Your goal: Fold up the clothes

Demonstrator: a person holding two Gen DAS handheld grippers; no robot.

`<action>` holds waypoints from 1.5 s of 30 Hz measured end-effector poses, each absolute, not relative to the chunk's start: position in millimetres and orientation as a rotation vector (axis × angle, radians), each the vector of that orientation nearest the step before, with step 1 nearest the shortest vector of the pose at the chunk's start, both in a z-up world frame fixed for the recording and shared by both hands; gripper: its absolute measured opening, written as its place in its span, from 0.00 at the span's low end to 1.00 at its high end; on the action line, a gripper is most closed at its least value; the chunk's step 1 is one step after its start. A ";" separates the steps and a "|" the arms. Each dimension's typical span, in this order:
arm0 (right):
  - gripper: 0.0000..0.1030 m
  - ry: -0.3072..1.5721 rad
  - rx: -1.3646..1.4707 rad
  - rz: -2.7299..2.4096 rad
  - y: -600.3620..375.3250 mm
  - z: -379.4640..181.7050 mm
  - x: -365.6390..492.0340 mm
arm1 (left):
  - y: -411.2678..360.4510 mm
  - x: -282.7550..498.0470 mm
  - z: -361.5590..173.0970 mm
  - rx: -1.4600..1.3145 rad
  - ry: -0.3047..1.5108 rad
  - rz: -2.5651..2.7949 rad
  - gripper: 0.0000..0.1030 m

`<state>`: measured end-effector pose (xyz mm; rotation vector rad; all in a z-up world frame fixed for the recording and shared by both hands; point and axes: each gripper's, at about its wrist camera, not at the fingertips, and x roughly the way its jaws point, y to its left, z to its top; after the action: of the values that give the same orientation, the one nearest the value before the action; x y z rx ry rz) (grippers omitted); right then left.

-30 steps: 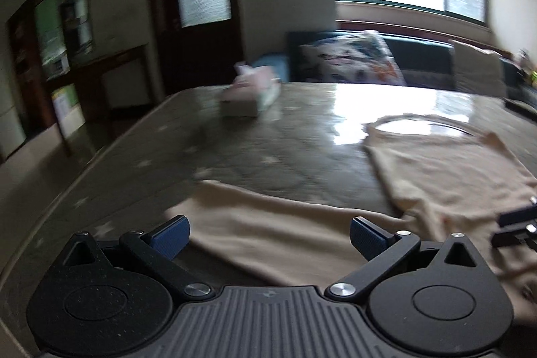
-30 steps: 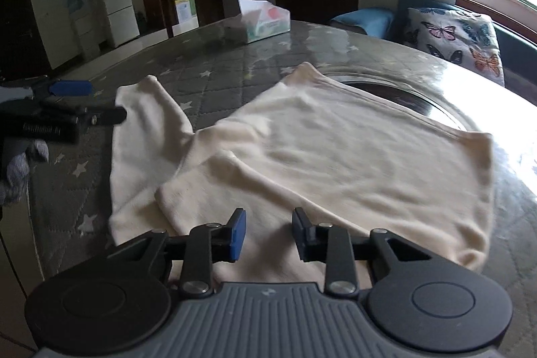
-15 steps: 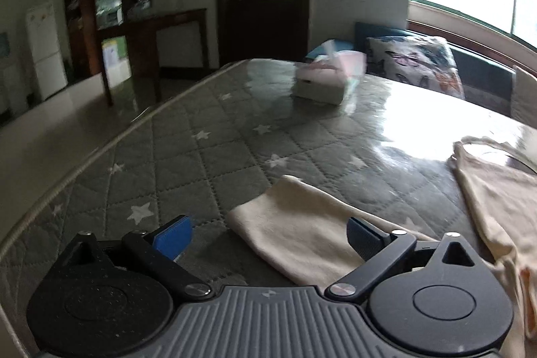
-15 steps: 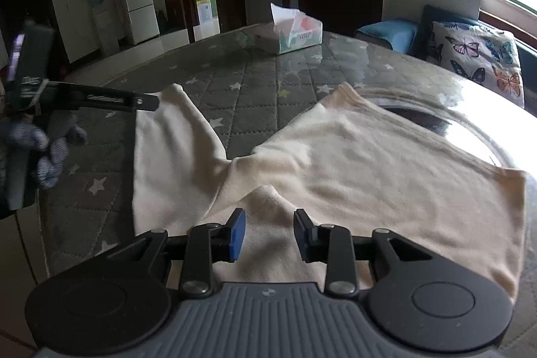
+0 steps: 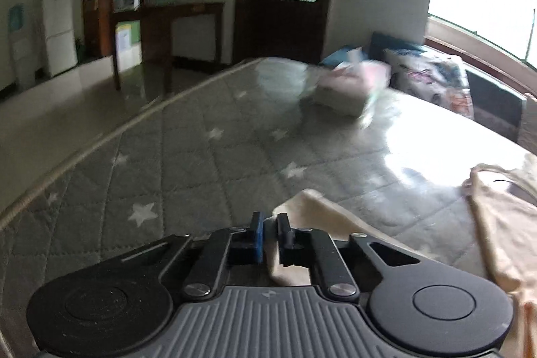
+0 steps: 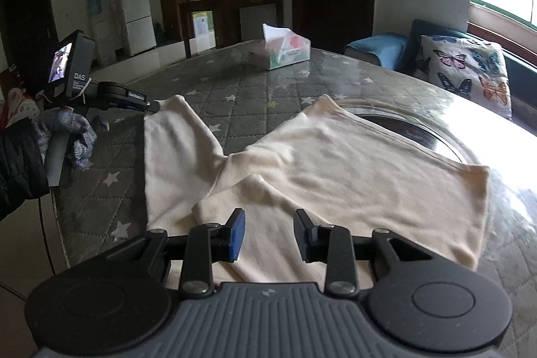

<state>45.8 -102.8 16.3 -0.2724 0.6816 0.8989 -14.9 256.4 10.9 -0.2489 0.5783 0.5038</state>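
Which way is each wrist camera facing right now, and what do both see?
Left wrist: sits behind the left gripper, low over the table, facing the tissue box and door; its fingers pinch the cream shirt's sleeve.
Right wrist: sits behind the open right gripper, over the cream shirt, facing the tissue box; the gloved left hand shows.
Shared: shirt, tissue box, table.

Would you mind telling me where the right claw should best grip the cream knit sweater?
I'd grip the folded sleeve's end, lying just ahead of the open right claw. Come in low from the near table edge: that end lies free atop the cream knit sweater.
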 end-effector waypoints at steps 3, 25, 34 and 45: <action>0.31 0.676 -0.249 0.869 -116.0 18.4 45.3 | 230.4 -21.3 33.1 -0.210 0.520 0.427 0.06; 0.31 0.660 -0.094 0.658 -218.1 20.4 39.4 | -0.4 -16.3 88.7 -0.045 0.475 -0.318 0.12; 0.31 0.682 -0.058 0.645 -227.5 16.6 42.3 | 28.8 -41.9 73.3 0.053 0.465 -0.208 0.69; 0.31 0.800 -0.042 0.699 -193.4 -7.9 49.6 | 93.3 -80.0 25.7 0.100 0.617 -0.065 0.71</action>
<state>49.6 -193.4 -7.9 -0.0417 0.8004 0.6990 -80.0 93.3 25.7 0.1000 0.6171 -0.0649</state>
